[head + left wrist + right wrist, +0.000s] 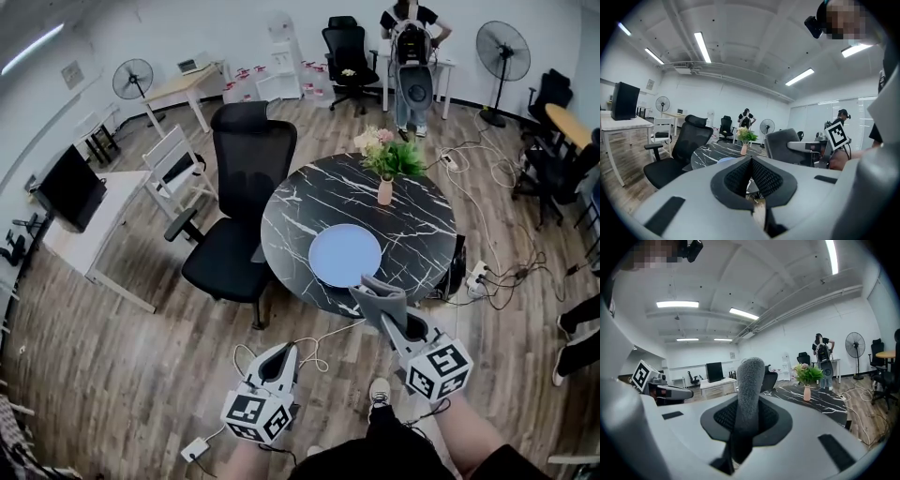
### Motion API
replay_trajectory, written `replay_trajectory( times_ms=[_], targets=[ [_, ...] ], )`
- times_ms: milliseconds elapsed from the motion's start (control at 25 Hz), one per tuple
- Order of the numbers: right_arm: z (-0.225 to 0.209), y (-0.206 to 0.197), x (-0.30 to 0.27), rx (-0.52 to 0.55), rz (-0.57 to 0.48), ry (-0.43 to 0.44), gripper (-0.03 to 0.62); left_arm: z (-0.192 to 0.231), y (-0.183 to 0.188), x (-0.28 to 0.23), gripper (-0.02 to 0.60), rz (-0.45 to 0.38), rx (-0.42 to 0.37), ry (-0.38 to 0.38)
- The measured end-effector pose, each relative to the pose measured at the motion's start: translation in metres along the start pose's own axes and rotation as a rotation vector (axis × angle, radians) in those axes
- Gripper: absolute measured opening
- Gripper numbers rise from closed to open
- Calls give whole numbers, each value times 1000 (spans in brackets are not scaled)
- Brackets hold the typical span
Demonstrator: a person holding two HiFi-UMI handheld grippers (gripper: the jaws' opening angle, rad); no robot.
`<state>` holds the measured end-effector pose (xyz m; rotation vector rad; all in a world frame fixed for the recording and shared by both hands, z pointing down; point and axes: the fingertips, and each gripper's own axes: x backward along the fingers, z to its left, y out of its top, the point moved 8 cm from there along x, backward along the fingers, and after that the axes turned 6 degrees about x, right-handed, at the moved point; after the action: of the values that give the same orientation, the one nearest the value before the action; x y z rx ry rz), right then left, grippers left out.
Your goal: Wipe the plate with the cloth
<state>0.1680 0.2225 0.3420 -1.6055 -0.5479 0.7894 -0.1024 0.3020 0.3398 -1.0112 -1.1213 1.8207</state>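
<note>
- The round black marble table (309, 202) fills the middle of the room, white veins running across its top.
- A black office chair (234, 220) is pushed against the table's left edge, its seat partly under the rim (it closes off that side).
- A white desk (94, 234) with a dark monitor (70, 187) stands well to the left, and a white slatted chair (173, 169) sits between it and the office chair.
- A person with a backpack (411, 52) stands at the far wall, well behind the table.
- Loose cables (487, 272) and a power strip lie on the wooden floor to the right of the table.
- The right gripper (377, 292) reaches to the table's near edge with its jaws clenched on the grey fuzzy cloth (749, 385). The cloth stands up between the pads, and its tip is just short of the plate.
- The left gripper (751, 163) hangs lower, back from the table over the floor. Its jaws are pressed together with nothing between them.
- The pale blue plate (345, 255) lies flat on the near part of the table, apart from both grippers.
- A small pink vase (385, 192) stands upright just beyond the plate and holds green leaves and pale flowers (386, 152).
</note>
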Motion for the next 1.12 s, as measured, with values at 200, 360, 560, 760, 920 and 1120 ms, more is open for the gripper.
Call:
replay_trajectory(
  times_ms=[200, 360, 560, 760, 920, 1120],
  targets=[
    [-54, 13, -33, 16, 13, 61, 63, -6, 9, -49, 18, -5, 24, 60],
    [-90, 20, -52, 23, 12, 113, 63, -14, 13, -82, 18, -13, 41, 109],
    [-125, 26, -69, 25, 3, 164, 63, -24, 18, -113, 18, -19, 50, 160],
    [-149, 28, -83, 17, -5, 194, 63, -29, 23, -133, 18, -15, 61, 201],
    [-158, 29, -88, 7, -4, 202, 63, -28, 23, -141, 18, 2, 74, 226],
    [-163, 30, -95, 8, 5, 204, 63, -19, 21, -153, 18, 17, 111, 242]
  ],
)
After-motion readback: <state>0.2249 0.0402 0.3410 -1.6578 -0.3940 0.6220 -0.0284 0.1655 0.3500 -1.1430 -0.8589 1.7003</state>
